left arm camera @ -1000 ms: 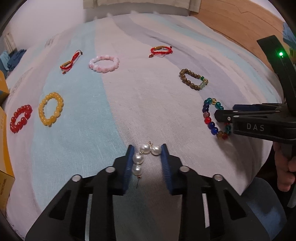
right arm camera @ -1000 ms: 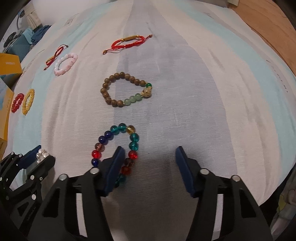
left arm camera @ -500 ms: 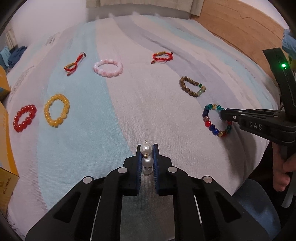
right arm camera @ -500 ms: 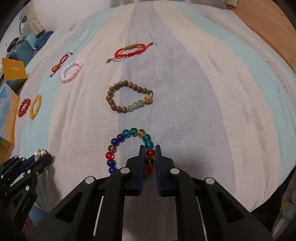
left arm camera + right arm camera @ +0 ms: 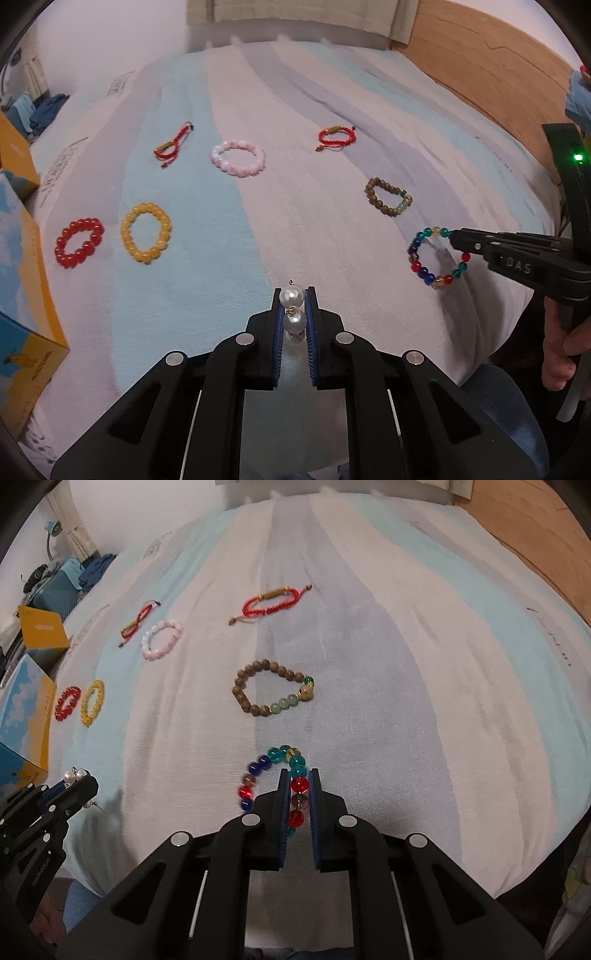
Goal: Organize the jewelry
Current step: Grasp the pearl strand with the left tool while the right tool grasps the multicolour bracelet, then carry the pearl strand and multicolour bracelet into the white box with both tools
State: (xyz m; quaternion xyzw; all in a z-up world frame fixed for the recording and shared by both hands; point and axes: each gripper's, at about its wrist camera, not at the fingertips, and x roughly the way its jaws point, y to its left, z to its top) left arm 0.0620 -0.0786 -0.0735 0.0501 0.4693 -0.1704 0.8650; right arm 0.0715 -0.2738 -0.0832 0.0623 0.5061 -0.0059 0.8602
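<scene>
The left gripper (image 5: 293, 314) is clamped on the pearl earrings (image 5: 293, 308), and the right gripper (image 5: 298, 794) pinches one side of the multicoloured bead bracelet (image 5: 275, 779), its loop hanging free above the striped bedsheet (image 5: 406, 664), presumably for relocation.

White pearl earrings (image 5: 293, 308), a red, blue, teal multicoloured bracelet (image 5: 280, 779), and a pale-blue, white, grey striped bedspread (image 5: 258, 221).
</scene>
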